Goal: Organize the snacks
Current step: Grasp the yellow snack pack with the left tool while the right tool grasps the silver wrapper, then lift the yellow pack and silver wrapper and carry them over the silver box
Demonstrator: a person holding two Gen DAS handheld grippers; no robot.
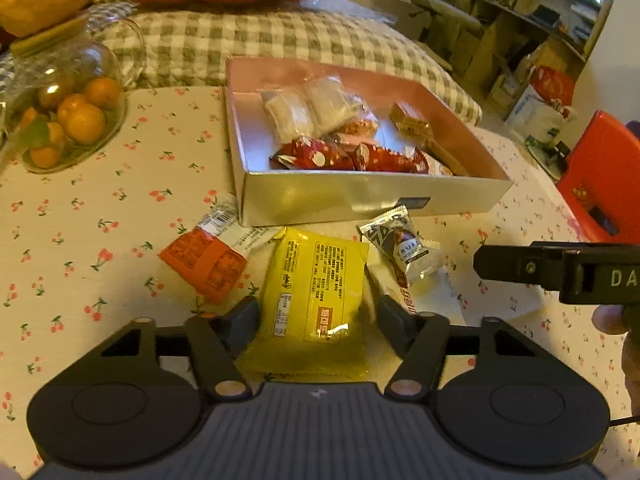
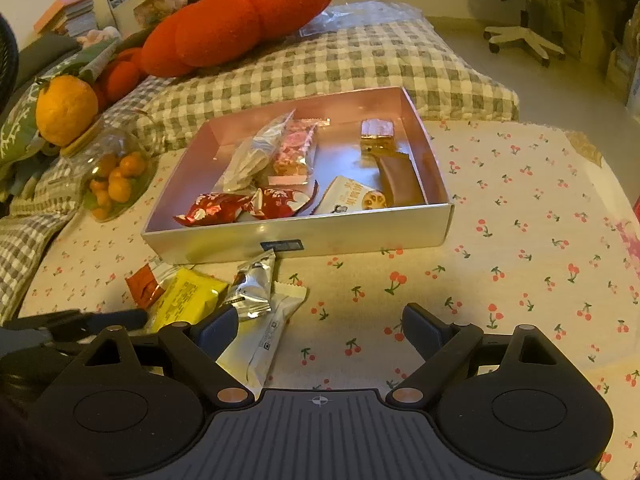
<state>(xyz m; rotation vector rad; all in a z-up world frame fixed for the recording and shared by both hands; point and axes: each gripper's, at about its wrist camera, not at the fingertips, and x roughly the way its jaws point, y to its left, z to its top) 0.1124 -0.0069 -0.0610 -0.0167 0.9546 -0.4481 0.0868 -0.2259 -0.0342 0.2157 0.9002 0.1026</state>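
Left wrist view, target: we found the yellow packet point(image 1: 310, 300) flat on the cherry-print tablecloth point(image 1: 80, 240), directly between the fingers of the left gripper point(image 1: 316, 314).
Left wrist view, axis: its long side ran 12 to 6 o'clock, in line with the fingers.
Left wrist view, jaws: we noted them part-closed, straddling the packet; whether the pads pressed its edges, we could not tell.
Left wrist view, neighbours: an orange packet point(image 1: 206, 264) lay at 10 o'clock, a silver wrapper point(image 1: 400, 242) at 1 o'clock, the open box point(image 1: 360, 204) at 12.
Left wrist view, materials: glossy crinkled film, flat pillow shape; box smooth and metallic.
Right wrist view, jaws: the right gripper point(image 2: 320, 324) stood wide and empty over bare cloth.
Right wrist view, nearer hand: the yellow packet lay at 10 o'clock, so we judged the left nearer.
Right wrist view, shapes: a white wrapper point(image 2: 264, 332) lay just beside its left finger.
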